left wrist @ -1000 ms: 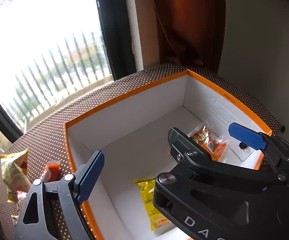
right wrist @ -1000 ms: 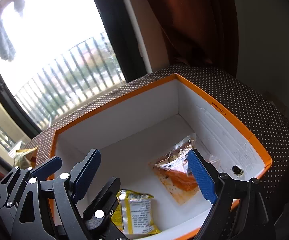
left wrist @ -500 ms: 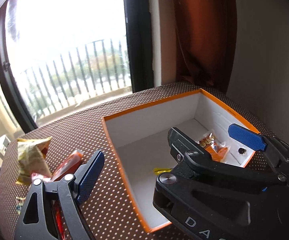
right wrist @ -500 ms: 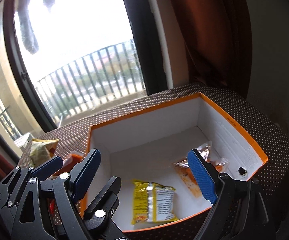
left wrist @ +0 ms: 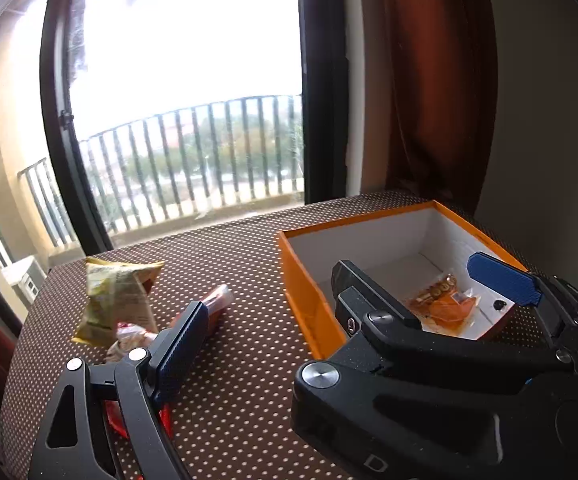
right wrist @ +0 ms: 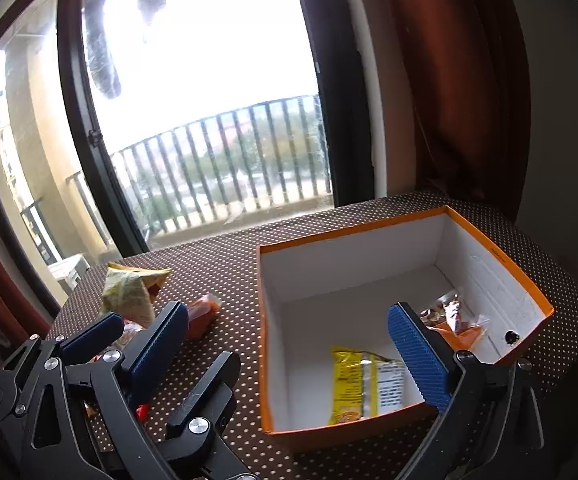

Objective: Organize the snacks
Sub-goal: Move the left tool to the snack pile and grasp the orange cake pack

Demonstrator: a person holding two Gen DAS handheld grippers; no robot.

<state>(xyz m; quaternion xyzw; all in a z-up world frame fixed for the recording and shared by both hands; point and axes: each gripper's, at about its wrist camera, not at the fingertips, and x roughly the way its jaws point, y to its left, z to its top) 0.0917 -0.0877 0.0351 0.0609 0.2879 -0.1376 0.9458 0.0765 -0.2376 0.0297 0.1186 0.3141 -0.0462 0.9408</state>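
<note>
A: What lies on the left of the worktop (right wrist: 225, 264)?

B: A crumpled yellow-green snack packet (right wrist: 131, 290) near the window side. Just beside it, toward the middle, lies a red-orange packet (right wrist: 203, 312). Nearer to us there is one more red wrapper (left wrist: 115, 420), half hidden behind the left tool (left wrist: 353, 306); I cannot read what it is.

A: And this left tool, what state is it in?

B: Its two blue pads stand wide apart and nothing is between them. It hangs above the worktop, with one finger over the loose packets and the other over the box.

A: The box is on the right?

B: Yes, an orange cardboard box (right wrist: 263, 320) with white inside, standing on the dotted cloth. In it a yellow snack bag (right wrist: 363, 384) lies flat by the near wall. A clear pouch with orange content (right wrist: 455, 322) lies in the right corner, well apart from the yellow one.

A: And the right tool (right wrist: 293, 356)?

B: Also spread open and empty. One finger is over the cloth, the other over the inside of the box.
</note>
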